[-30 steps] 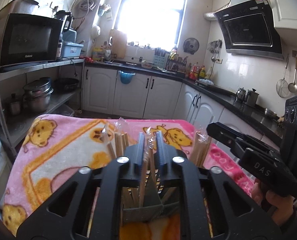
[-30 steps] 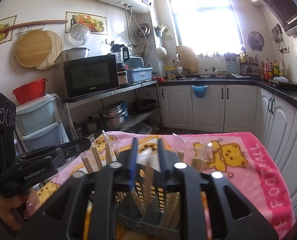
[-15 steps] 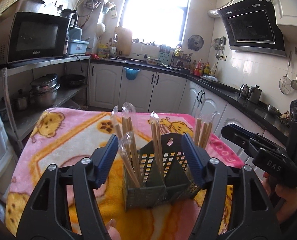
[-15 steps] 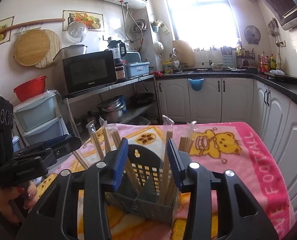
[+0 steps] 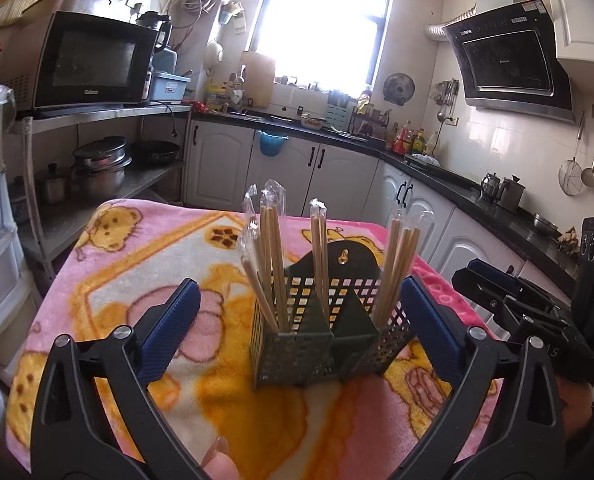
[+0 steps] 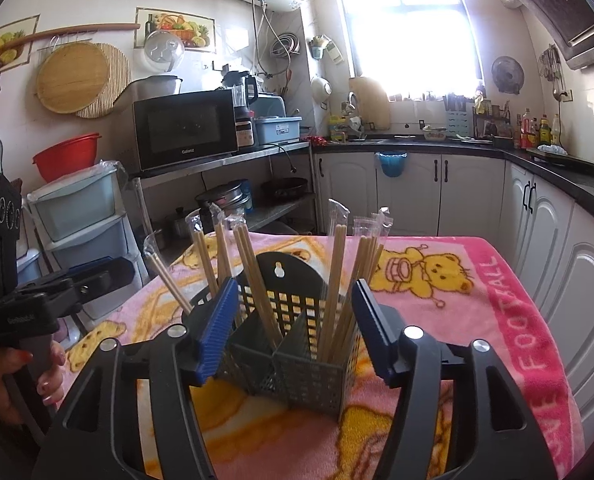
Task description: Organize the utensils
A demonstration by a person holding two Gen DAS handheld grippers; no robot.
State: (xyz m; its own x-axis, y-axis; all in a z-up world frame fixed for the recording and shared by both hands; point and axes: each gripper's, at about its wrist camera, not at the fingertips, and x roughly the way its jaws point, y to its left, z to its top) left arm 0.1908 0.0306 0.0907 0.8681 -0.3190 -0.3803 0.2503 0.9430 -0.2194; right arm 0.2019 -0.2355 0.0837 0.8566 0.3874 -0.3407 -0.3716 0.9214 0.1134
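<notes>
Both grippers have been backed off and spread wide since a second ago, when they were pinched shut over the chopsticks. Now the left gripper [image 5: 297, 312] is held open and empty, then the caddy [image 5: 329, 344] is seen mid-blanket [image 5: 97, 280] with wrapped chopsticks [image 5: 273, 264] upright in its compartments, then the right gripper [image 6: 293, 312] open too. Looks basically sorted, so a straight, slow retreat is probably best so nothing gets snagged.
</notes>
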